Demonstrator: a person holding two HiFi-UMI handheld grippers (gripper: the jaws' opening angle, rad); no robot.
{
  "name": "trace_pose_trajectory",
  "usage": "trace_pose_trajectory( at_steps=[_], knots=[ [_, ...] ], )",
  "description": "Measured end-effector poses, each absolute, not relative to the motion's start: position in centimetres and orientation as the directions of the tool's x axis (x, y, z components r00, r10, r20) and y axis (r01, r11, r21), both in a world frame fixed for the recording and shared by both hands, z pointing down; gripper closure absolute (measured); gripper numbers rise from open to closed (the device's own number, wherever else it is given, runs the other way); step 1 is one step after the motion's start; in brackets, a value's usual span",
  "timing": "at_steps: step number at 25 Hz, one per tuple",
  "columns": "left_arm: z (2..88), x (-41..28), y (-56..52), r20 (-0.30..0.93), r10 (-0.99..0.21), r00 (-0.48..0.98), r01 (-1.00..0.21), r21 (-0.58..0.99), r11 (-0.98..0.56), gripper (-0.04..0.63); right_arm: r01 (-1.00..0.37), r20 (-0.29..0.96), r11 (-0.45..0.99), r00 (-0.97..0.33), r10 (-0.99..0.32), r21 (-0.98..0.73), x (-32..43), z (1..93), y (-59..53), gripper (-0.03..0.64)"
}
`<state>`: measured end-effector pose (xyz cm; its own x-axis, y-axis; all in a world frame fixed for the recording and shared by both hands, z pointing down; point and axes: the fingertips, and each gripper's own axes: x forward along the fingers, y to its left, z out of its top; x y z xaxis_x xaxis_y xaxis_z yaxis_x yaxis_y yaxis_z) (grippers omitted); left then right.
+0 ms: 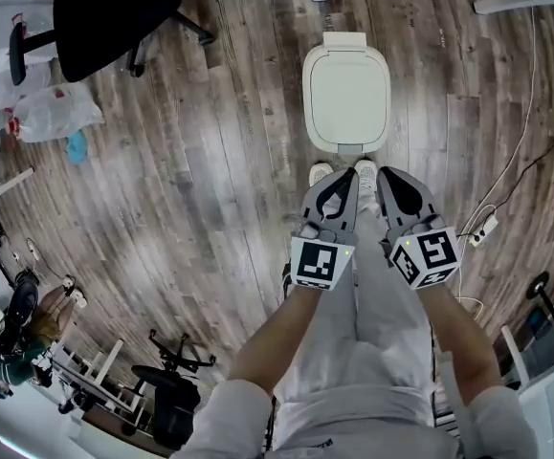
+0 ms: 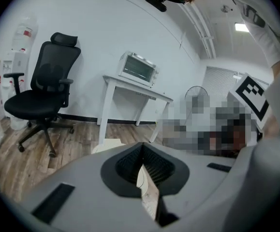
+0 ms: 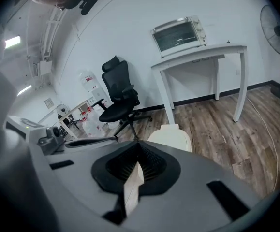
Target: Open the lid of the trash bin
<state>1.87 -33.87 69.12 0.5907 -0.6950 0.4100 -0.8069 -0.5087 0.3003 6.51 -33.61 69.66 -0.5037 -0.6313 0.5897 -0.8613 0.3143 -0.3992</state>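
I hold my left claw (image 1: 337,189) and right claw (image 1: 397,184) side by side in front of me, tips toward 12 o'clock. Both are pressed together at the tips with nothing between them, as each gripper view shows (image 2: 142,149) (image 3: 137,146). The trash bin (image 1: 346,137) stands on the wooden floor (image 1: 229,161) at 12 o'clock from both claws, near but apart from them. Its pale lid (image 1: 346,89) lies flat and shut. In the right gripper view the bin (image 3: 171,137) shows just past my claw tips, at about 1 o'clock. My shoes (image 1: 321,172) sit just short of the bin.
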Motion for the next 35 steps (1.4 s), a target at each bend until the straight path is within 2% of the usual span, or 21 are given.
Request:
trace_pose_trajectory(
  at_steps=[5, 14, 24, 35],
  knots=[
    [76.7, 2.6, -33.9, 0.466, -0.673, 0.574, -0.819, 0.307, -0.485, 0.594, -0.863, 0.610, 0.271, -0.495, -0.618, -0.426, 7.2, 76.0, -33.1, 0.600],
    [84.8, 3.7, -31.9, 0.561, -0.623, 0.546, -0.836, 0.319, -0.446, 0.594, -0.850, 0.626, 0.236, -0.510, -0.590, -0.470, 7.5, 80.0, -30.6, 0.600],
    [89.9, 4.1, -31.5, 0.611, -0.602, 0.514, -0.856, 0.316, -0.410, 0.594, -0.845, 0.633, 0.231, -0.518, -0.574, -0.482, 7.5, 83.4, -29.8, 0.600],
    [91.7, 4.0, -31.6, 0.635, -0.582, 0.509, -0.858, 0.318, -0.403, 0.594, -0.851, 0.644, 0.205, -0.505, -0.574, -0.484, 7.8, 84.6, -29.9, 0.600]
  ],
)
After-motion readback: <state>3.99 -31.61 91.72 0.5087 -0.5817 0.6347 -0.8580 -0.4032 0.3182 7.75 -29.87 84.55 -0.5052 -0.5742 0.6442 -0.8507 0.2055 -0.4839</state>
